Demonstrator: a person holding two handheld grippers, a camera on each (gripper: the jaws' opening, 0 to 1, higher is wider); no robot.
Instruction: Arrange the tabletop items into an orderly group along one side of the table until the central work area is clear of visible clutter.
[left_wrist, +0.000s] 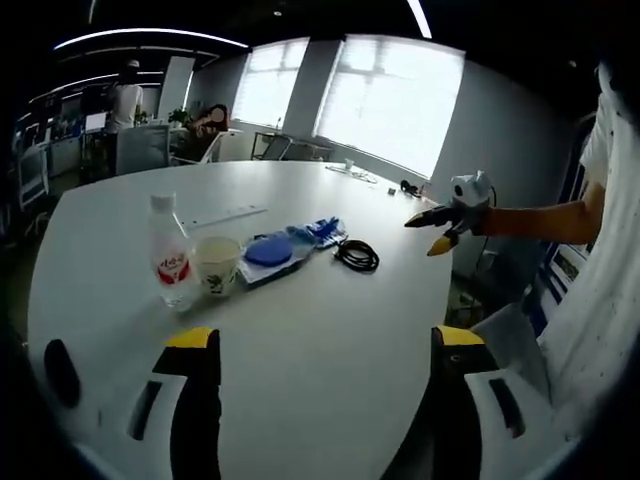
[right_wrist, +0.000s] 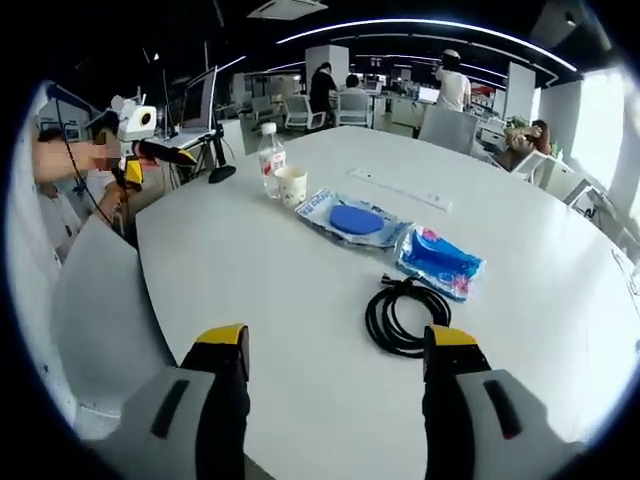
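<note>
Nearest the lens in the left gripper view, the left gripper (left_wrist: 318, 385) shows two yellow-tipped jaws rising from the bottom edge, spread wide apart over bare white table (left_wrist: 300, 330) and holding nothing. Beyond lies a large round tabletop in an office with bright windows at upper centre and people at desks at upper left.

Left of centre stand a water bottle (left_wrist: 170, 252) and, just beside it, a paper cup (left_wrist: 217, 264); next come a blue disc in a clear packet (left_wrist: 270, 252), a blue printed pouch (left_wrist: 322, 231) and a coiled black cable (left_wrist: 356, 254), forming a row. At right, the right gripper (left_wrist: 437, 231) hovers off the table edge, its jaws parted.

In the right gripper view, the right gripper (right_wrist: 335, 385) has its jaws wide apart and empty, the cable (right_wrist: 405, 315) just ahead; the left gripper (right_wrist: 150, 155) hangs at upper left beside the table.
</note>
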